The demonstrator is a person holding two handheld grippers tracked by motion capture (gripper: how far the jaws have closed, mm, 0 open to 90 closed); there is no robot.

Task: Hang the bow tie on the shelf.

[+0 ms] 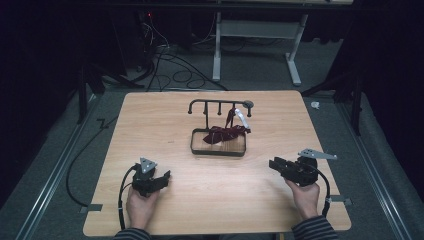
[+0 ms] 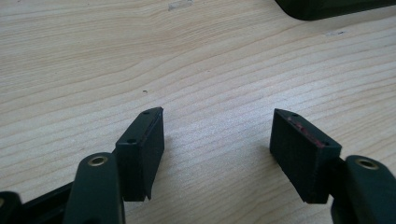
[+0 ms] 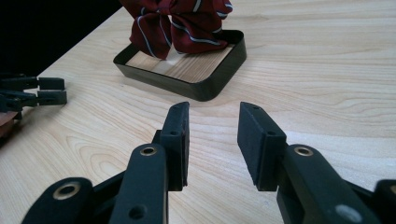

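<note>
A dark red bow tie with thin pale stripes [image 1: 226, 133] [image 3: 182, 18] hangs by a white strap from a hook on a black rack [image 1: 220, 104]. Its lower part rests in the rack's black-rimmed tray [image 1: 218, 152] [image 3: 205, 86]. My left gripper [image 1: 163, 176] [image 2: 218, 112] lies low over the wood at the front left, jaws wide apart with nothing between them. My right gripper [image 1: 274, 163] [image 3: 215, 106] sits at the front right and points toward the tray, well short of it. Its jaws stand partly apart and hold nothing.
The wooden table [image 1: 150, 125] has bare wood on both sides of the tray and in front of it. The tray's dark corner [image 2: 327, 7] shows at the top of the left gripper view. My left gripper [image 3: 42, 91] appears at the left of the right gripper view.
</note>
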